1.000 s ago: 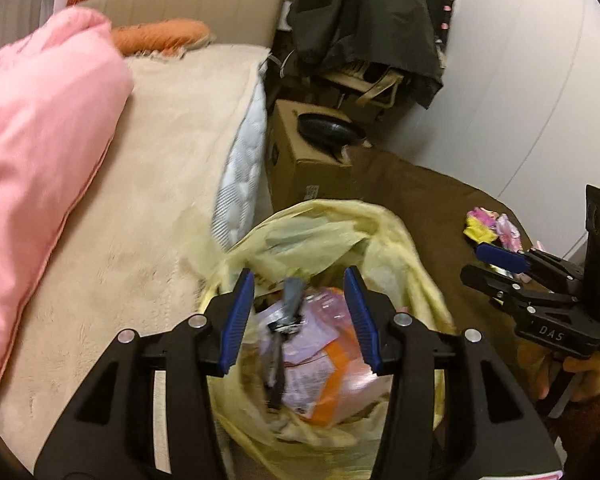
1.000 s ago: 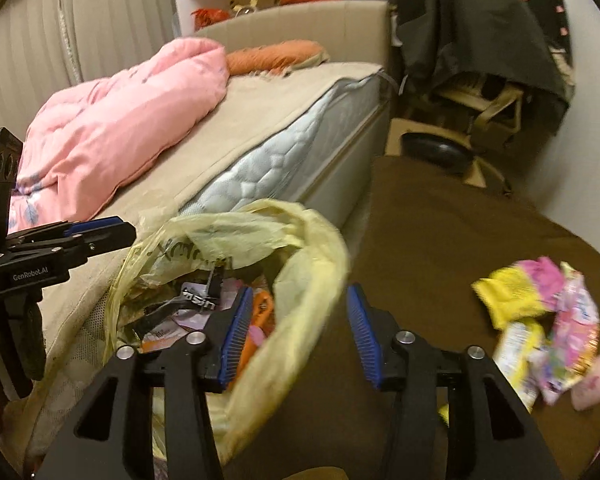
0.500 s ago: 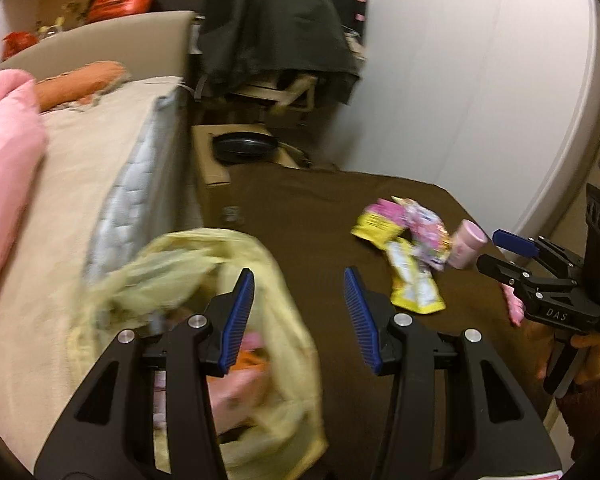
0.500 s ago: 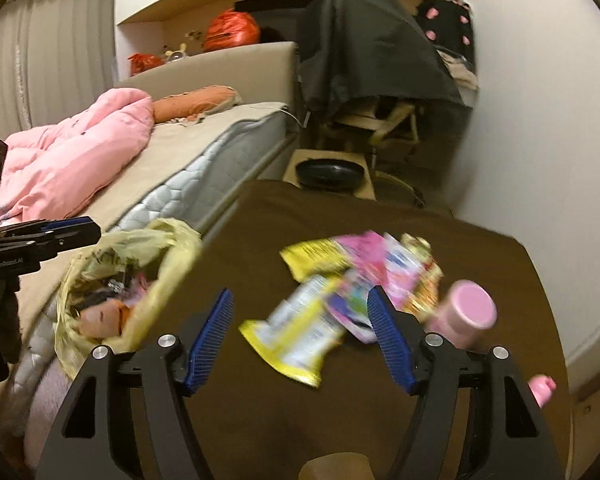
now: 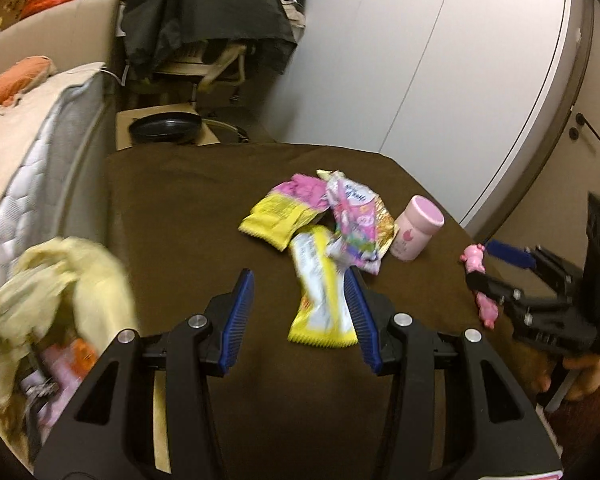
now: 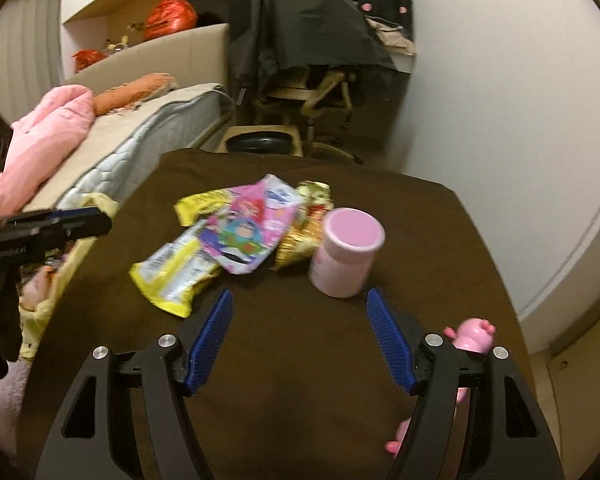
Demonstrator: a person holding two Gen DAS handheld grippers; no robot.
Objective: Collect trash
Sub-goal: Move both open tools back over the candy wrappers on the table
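Several snack wrappers lie in a heap on the brown-covered table (image 5: 180, 208): a yellow one (image 5: 320, 300), a pink cartoon one (image 6: 248, 236) and a gold one (image 6: 304, 224). A pink bottle (image 6: 346, 256) stands just right of them. A pink pig toy (image 6: 472, 336) lies near the right edge. The yellow trash bag (image 5: 60, 300), with rubbish inside, hangs at the table's left. My left gripper (image 5: 300, 316) is open and empty, hovering over the yellow wrapper's near end. My right gripper (image 6: 300, 340) stands wide open and empty, just short of the bottle.
A bed (image 6: 148, 136) with a pink duvet (image 6: 48, 128) runs along the left. Behind the table are a cardboard box with a black pan (image 5: 166, 128) and a chair under a dark coat (image 6: 300, 40). A white wall and door (image 5: 480, 80) close the right side.
Both grippers swung right, from over the yellow bag to over the table's wrappers. The right jaws widened. The left jaws kept their gap.
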